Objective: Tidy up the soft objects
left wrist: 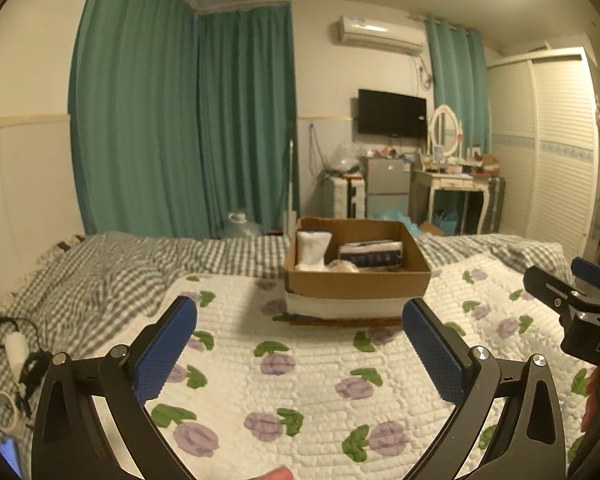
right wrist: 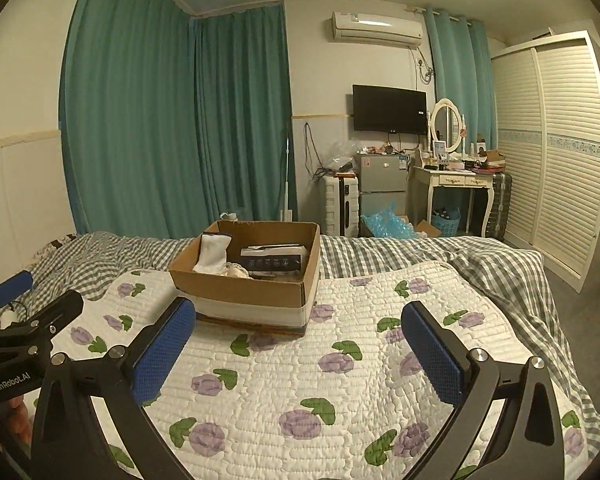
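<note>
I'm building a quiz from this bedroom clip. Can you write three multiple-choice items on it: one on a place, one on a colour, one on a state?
1. Where does the box sit?
A. on the quilt
B. on the floor
C. on the dresser

2. What colour are the curtains?
A. red
B. teal
C. white

3. How do the left gripper and right gripper stand?
A. both shut on cloth
B. one open, one shut
C. both open and empty

Key: 1 A, the box rests on the flowered quilt on the bed. 2 B, they hang teal along the wall. 3 C, each wrist view shows jaws wide apart with only quilt between.
</note>
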Motion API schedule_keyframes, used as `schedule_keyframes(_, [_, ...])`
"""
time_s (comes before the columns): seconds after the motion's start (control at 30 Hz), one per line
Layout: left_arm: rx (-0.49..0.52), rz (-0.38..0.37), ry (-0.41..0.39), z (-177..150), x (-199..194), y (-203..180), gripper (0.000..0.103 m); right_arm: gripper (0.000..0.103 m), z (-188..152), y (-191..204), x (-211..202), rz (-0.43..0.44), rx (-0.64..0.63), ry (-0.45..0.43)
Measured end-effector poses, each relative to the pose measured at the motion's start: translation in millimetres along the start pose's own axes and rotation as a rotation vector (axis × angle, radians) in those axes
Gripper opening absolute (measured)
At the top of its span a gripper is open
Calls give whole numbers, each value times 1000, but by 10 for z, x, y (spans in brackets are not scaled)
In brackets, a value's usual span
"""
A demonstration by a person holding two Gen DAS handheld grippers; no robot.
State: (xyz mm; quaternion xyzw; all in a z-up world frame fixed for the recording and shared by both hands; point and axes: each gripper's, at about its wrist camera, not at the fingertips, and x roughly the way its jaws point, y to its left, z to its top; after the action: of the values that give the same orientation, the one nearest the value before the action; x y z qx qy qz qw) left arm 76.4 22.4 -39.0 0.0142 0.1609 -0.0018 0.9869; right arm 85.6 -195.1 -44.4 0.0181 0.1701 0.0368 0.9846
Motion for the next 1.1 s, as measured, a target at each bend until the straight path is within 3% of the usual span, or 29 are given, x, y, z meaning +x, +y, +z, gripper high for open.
schedule_keyframes(1.1, [-1,6,11,-37,11,44,103,103,-44,24,57,7,2,31])
